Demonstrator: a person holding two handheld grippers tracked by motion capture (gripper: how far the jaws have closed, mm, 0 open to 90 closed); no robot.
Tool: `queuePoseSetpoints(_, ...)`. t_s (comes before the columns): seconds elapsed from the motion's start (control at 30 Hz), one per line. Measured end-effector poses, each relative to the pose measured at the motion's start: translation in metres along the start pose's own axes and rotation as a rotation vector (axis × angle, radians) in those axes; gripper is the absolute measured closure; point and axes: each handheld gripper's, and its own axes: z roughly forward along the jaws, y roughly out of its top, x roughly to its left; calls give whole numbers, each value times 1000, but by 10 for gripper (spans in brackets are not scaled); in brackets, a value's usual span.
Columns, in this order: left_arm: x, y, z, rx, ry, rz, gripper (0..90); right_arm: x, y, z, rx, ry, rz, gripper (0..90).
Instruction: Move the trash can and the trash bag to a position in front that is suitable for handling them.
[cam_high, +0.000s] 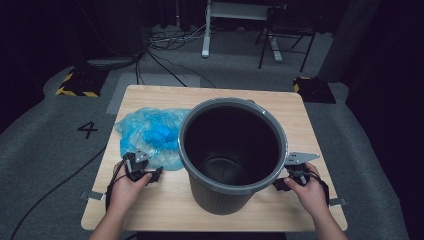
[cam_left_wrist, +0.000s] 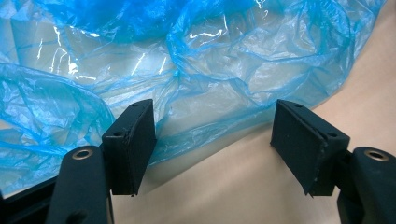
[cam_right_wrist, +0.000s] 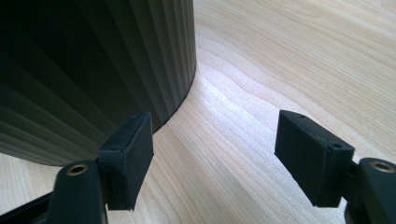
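Left gripper (cam_high: 156, 175) sits low over the table (cam_high: 165, 210), jaws spread wide, nothing between the pads. In the left gripper view the near edge of the blue plastic bag (cam_left_wrist: 196, 84) lies just ahead of the left gripper (cam_left_wrist: 212, 149), its hem reaching in behind the left-hand pad; whether it touches the pad, cannot tell. The bag is crumpled, see-through, spread flat on the wood.

Right gripper (cam_high: 280, 185) is also wide, empty, held low beside the grey bin (cam_high: 232, 150). In the right gripper view the bin's ribbed wall (cam_right_wrist: 93, 70) stands just ahead and to the left of the right gripper (cam_right_wrist: 215, 158); bare wood lies between the jaws, pads clear of the wall.

The bin stands upright between the two grippers, mouth open, dark inside. The bag lies beyond the left gripper, its edge up against the bin's left side. Past the table: grey floor (cam_high: 50, 145) with cables (cam_high: 170, 40).
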Motion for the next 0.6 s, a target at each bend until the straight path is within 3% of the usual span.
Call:
queuePoseSetpoints(0.27, -17, -39, -39, 13, -21, 31, 306, -2, -6, 5, 28, -7, 1, 271)
queuePoseSetpoints(0.37, -24, -48, -51, -12, -13, 48, 306, -3, -9, 5, 41, -19, 7, 271)
queuePoseSetpoints(0.47, -30, -47, -64, -51, -13, 55, 304, -6, -15, 6, 60, -42, 16, 267)
queuePoseSetpoints(0.6, -35, -31, -76, -102, -12, 85, 298, -8, -24, 7, 77, -75, 26, 257)
